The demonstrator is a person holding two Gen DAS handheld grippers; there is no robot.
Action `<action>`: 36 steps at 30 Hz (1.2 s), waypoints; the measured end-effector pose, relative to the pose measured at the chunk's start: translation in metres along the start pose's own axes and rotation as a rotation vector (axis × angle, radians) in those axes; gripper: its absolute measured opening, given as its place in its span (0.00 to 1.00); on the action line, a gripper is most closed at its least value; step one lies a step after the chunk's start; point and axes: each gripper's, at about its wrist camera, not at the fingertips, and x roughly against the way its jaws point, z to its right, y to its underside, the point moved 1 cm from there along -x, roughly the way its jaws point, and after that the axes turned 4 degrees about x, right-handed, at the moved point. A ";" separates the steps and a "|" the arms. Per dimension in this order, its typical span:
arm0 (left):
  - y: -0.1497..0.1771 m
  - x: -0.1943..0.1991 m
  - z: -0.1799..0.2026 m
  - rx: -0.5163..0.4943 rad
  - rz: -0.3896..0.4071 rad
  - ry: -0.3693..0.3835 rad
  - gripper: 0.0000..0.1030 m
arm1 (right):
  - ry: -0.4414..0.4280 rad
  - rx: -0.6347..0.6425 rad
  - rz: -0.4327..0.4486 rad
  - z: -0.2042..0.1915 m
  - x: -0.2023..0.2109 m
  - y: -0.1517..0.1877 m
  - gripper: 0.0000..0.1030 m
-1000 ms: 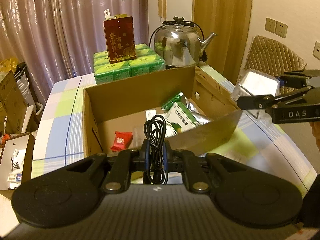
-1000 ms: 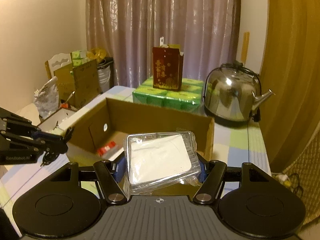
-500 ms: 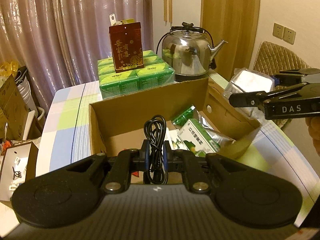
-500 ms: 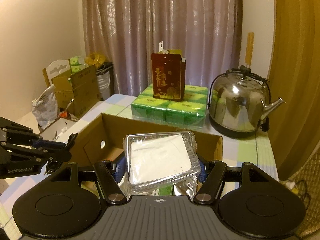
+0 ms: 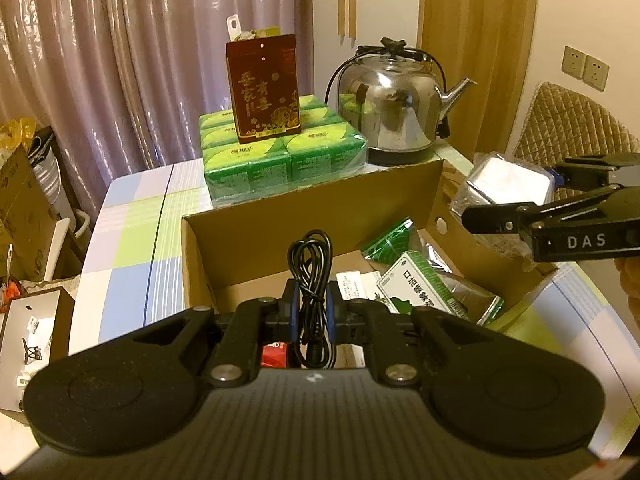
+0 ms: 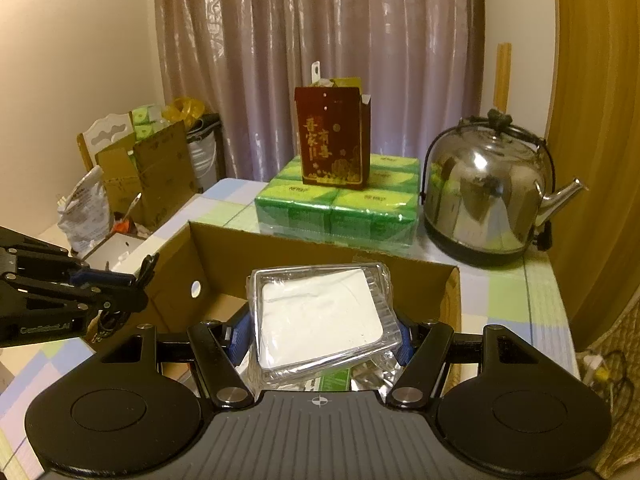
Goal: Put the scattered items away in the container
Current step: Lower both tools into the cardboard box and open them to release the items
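Note:
An open cardboard box (image 5: 320,204) (image 6: 224,240) stands on the checked table. Inside lie a green-and-white packet (image 5: 420,288), a foil pouch (image 5: 468,292) and a small red packet (image 5: 274,354). My left gripper (image 5: 310,316) is shut on a coiled black cable (image 5: 310,264), held above the box's near-left part. My right gripper (image 6: 322,332) is shut on a clear plastic tray with white contents (image 6: 320,316), held above the box's right side; it also shows in the left wrist view (image 5: 504,184).
A stack of green tissue packs (image 5: 280,156) with a dark red carton (image 5: 264,88) on top stands behind the box. A steel kettle (image 5: 392,96) stands at the back right. Cardboard boxes and bags (image 6: 148,176) sit left of the table.
Both grippers have moved forward and lower over the box, still holding the cable and the tray. The box's inside shows more closely now.

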 end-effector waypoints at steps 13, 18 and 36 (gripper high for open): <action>0.002 -0.018 -0.012 0.021 -0.024 -0.005 0.09 | -0.010 -0.002 -0.010 -0.005 -0.015 0.000 0.62; 0.000 -0.020 -0.014 0.020 -0.025 -0.006 0.09 | -0.012 0.001 -0.010 -0.007 -0.019 -0.002 0.62; -0.005 -0.034 -0.019 0.028 -0.028 -0.001 0.09 | -0.014 -0.005 -0.018 -0.006 -0.032 -0.003 0.62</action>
